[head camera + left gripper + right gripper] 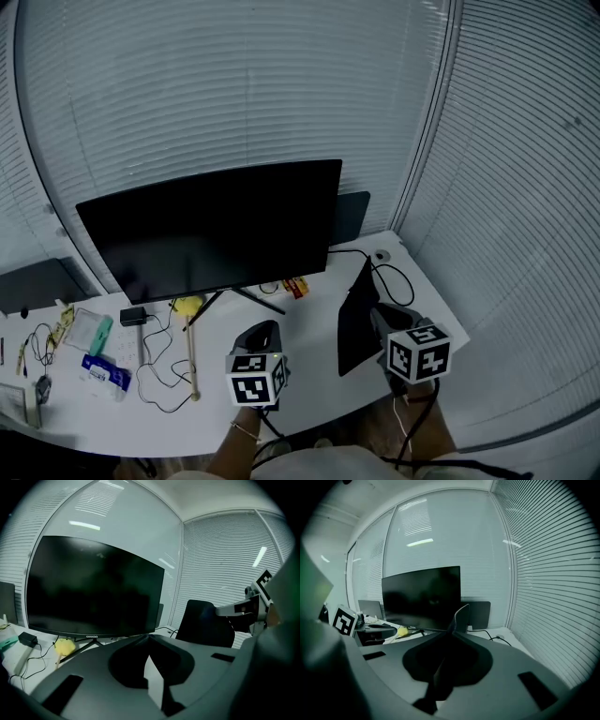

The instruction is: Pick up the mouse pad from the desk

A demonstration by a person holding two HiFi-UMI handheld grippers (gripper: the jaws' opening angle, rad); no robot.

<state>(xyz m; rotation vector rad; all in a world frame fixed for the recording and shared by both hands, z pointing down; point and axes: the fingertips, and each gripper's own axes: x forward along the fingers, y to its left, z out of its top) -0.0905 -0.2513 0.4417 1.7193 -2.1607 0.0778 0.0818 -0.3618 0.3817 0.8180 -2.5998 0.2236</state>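
Observation:
The black mouse pad stands on edge, lifted off the white desk at its right end. My right gripper is shut on the pad's near edge. In the right gripper view the mouse pad rises edge-on out of the closed jaws of the right gripper. My left gripper hovers left of the pad, in front of the monitor. Its tips meet in the left gripper view, so the left gripper is shut with nothing held. From there the mouse pad shows as a dark sheet to the right.
A wide black monitor stands at the back of the desk. A yellow lump, a wooden stick, loose cables and a blue packet lie at the left. A black cable loops behind the pad. Blinds cover the windows.

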